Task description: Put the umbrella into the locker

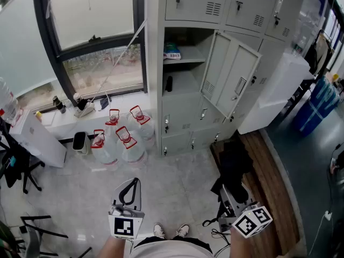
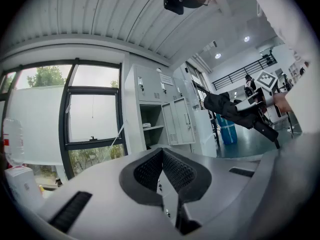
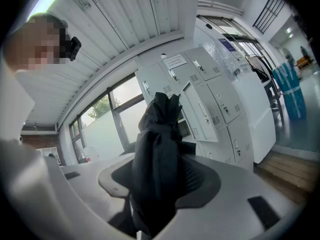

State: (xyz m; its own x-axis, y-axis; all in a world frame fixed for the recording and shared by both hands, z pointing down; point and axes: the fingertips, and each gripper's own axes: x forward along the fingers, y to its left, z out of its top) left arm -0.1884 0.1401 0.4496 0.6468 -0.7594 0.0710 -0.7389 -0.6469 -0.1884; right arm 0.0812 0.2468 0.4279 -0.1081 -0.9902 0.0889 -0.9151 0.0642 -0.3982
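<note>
A black folded umbrella (image 3: pixel 159 149) stands clamped between the pads of my right gripper (image 3: pixel 162 160), its cloth bunched above the jaws. In the head view the umbrella (image 1: pixel 232 163) hangs over the wooden strip at lower right, with the right gripper (image 1: pixel 232 198) behind it. The grey locker bank has one compartment (image 1: pixel 181 69) open, its door (image 1: pixel 230 80) swung out to the right. My left gripper (image 1: pixel 131 185) is held low at centre, shut, with nothing in it; in its own view the left gripper (image 2: pixel 162 152) has its pads meeting at the tip.
Several large water bottles (image 1: pixel 121 140) stand on the floor left of the lockers, under the window sill (image 1: pixel 64 117). The open compartment's shelf holds a small package (image 1: pixel 172 51) and a dark item (image 1: pixel 169 83) lies below. A white cabinet (image 1: pixel 277 90) and blue bin (image 1: pixel 318 105) stand right.
</note>
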